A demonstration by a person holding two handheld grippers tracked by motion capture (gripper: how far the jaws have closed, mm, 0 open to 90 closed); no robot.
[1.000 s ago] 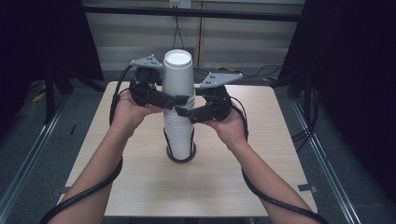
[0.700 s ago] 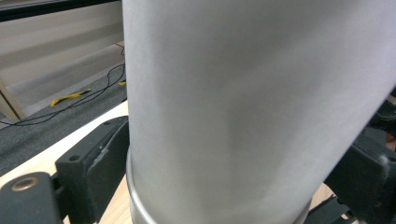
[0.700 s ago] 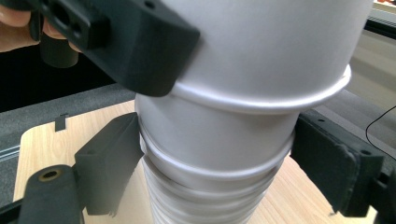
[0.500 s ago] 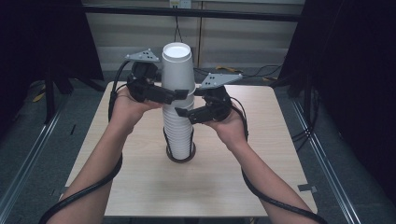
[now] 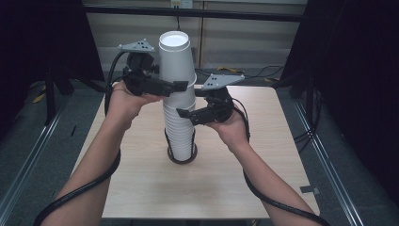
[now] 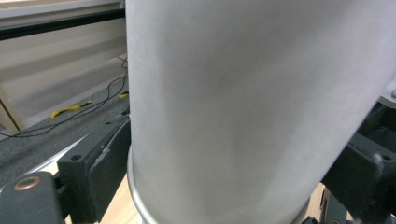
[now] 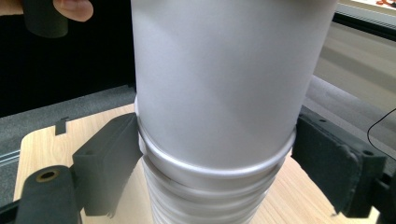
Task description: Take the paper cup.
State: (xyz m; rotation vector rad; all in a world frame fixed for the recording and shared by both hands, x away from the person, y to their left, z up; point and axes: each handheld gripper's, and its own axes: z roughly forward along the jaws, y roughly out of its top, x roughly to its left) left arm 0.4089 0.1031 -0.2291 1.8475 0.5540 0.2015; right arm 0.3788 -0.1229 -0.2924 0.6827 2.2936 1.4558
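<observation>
Left gripper (image 5: 181, 87): jaws closing in over the last moment and now pinching the top cup (image 5: 176, 59), an upside-down white paper cup, just above its rolled rim. In the left gripper view the black pads (image 6: 108, 175) are pressing against both sides of the cup wall (image 6: 252, 107). The person's left hand (image 5: 123, 96) is holding the gripper level, with a grey three-cornered plate (image 5: 136, 46) riding on top and a black cable (image 5: 89, 186) trailing down along the forearm.

Right gripper (image 5: 187, 113): jaws bracketing the cup stack (image 5: 181, 129) lower down, just under the rim of an upper cup. In the right gripper view the pads (image 7: 109, 161) are sitting at the flanks of the stacked rims (image 7: 210, 186); the near-left pad is touching, while contact on the far side cannot be confirmed. The right hand (image 5: 230, 125) is gripping the tool from the right, with its own grey plate (image 5: 222, 81) above.

Cup stack: standing upright, mouths down, near the middle of the wooden table (image 5: 141, 188), with a dark ring (image 5: 182, 159) lying around its base. The top cup is sitting high and is tilting slightly relative to the column below.

Surroundings: grey floor (image 5: 28, 141) running beside the table, dark curtains (image 5: 357, 84) hanging to either side.
</observation>
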